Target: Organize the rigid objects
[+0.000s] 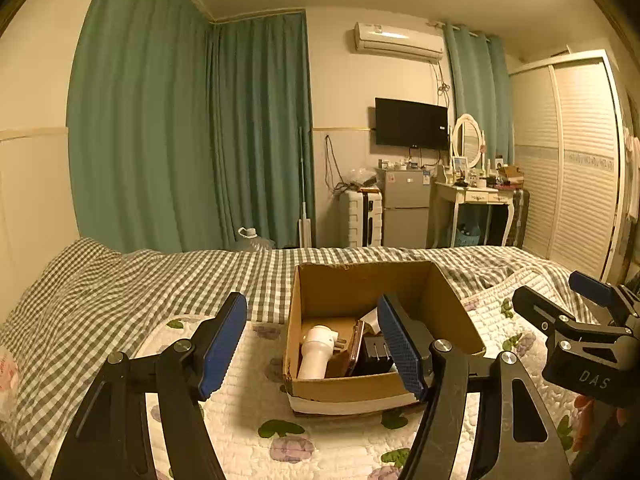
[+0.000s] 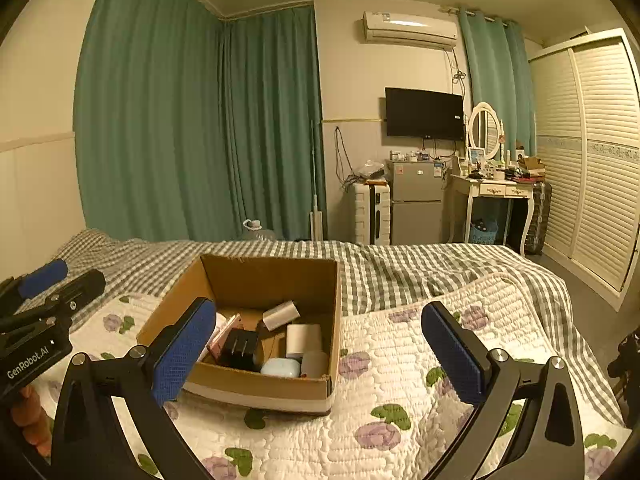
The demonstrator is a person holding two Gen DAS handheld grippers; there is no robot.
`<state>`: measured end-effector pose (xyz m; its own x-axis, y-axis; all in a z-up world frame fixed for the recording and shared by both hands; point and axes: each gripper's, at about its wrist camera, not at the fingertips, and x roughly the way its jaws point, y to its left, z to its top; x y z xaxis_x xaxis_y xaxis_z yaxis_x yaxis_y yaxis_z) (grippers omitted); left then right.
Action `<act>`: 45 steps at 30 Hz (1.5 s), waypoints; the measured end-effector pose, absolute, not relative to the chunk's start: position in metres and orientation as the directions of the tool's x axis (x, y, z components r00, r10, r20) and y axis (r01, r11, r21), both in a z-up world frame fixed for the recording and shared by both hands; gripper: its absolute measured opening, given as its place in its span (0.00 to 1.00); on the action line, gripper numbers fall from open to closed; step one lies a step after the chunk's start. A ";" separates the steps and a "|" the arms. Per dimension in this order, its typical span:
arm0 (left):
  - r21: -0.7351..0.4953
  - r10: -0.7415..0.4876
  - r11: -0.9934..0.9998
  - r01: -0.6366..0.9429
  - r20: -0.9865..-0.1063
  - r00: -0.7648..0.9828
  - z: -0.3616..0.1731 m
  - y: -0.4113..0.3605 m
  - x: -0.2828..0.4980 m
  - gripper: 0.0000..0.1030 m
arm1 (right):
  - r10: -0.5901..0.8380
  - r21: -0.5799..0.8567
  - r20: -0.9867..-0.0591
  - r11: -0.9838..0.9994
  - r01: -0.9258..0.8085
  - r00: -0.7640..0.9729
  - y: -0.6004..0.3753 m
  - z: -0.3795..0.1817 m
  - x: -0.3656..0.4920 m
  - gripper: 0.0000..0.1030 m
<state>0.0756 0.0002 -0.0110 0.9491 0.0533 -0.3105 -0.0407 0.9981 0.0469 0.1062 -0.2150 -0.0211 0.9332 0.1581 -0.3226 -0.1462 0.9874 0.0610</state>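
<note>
An open cardboard box (image 1: 456, 300) (image 2: 276, 280) sits on the floral quilt. Inside lie a black charger (image 2: 240, 349), a pink phone (image 2: 224, 338), a white cylinder (image 1: 316, 354), a white block (image 2: 303, 338), a light blue earbud case (image 2: 281, 367) and a silver box (image 2: 281, 315). My left gripper (image 1: 314, 346) is open and empty, held above the quilt just in front of the box. My right gripper (image 2: 318, 354) is open and empty, to the right of the box; it also shows in the left wrist view (image 1: 576, 320).
The bed has a floral quilt (image 2: 400, 360) over a grey checked sheet (image 1: 120, 280). Green curtains (image 1: 180, 128), a suitcase (image 2: 372, 212), a small fridge (image 2: 416, 200), a dressing table (image 2: 496, 192) and a wardrobe (image 2: 592, 140) stand beyond the bed.
</note>
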 end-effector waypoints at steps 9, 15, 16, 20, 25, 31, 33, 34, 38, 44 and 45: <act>0.050 0.046 0.998 -0.032 -0.336 0.941 -0.014 0.000 0.078 0.69 | 0.140 0.042 -0.335 0.990 -0.133 0.932 -0.210 -0.025 0.107 1.00; 0.051 0.047 0.998 -0.031 -0.353 0.935 -0.017 -0.001 0.079 0.69 | 0.123 0.031 -0.340 0.992 -0.120 0.932 -0.210 -0.028 0.109 1.00; 0.047 0.046 0.998 -0.031 -0.355 0.934 -0.017 0.000 0.079 0.69 | 0.123 0.034 -0.341 0.992 -0.119 0.932 -0.210 -0.028 0.109 1.00; 0.042 0.036 0.999 -0.022 -0.365 0.930 -0.019 -0.002 0.080 0.69 | 0.125 0.039 -0.337 0.992 -0.119 0.933 -0.211 -0.027 0.108 1.00; 0.049 0.038 0.999 -0.022 -0.357 0.933 -0.021 -0.004 0.078 0.69 | 0.124 0.035 -0.342 0.992 -0.119 0.931 -0.211 -0.029 0.109 1.00; 0.036 0.044 0.999 -0.034 -0.364 0.930 -0.022 0.000 0.079 0.69 | 0.115 0.024 -0.344 0.993 -0.114 0.932 -0.209 -0.029 0.109 1.00; 0.034 0.043 0.999 -0.033 -0.365 0.930 -0.021 0.000 0.079 0.69 | 0.115 0.018 -0.348 0.993 -0.116 0.930 -0.208 -0.030 0.109 1.00; 0.033 0.040 0.999 -0.030 -0.368 0.929 -0.021 0.000 0.080 0.69 | 0.114 0.016 -0.350 0.993 -0.115 0.930 -0.208 -0.030 0.109 1.00; 0.033 0.040 0.999 -0.030 -0.379 0.925 -0.022 0.000 0.080 0.69 | 0.111 0.014 -0.355 0.993 -0.114 0.928 -0.206 -0.031 0.110 1.00; 0.031 0.039 0.999 -0.030 -0.372 0.927 -0.020 -0.001 0.079 0.69 | 0.109 0.006 -0.365 0.993 -0.115 0.925 -0.205 -0.032 0.111 1.00; 0.031 0.038 0.999 -0.028 -0.373 0.927 -0.020 -0.001 0.079 0.69 | 0.109 0.005 -0.366 0.993 -0.115 0.924 -0.205 -0.033 0.111 1.00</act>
<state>0.0788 -0.0008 -0.0203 0.9271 0.0377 -0.3728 -0.0283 0.9991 0.0307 0.1111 -0.2053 -0.0327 0.9242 0.1093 -0.3659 -0.1153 0.9933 0.0055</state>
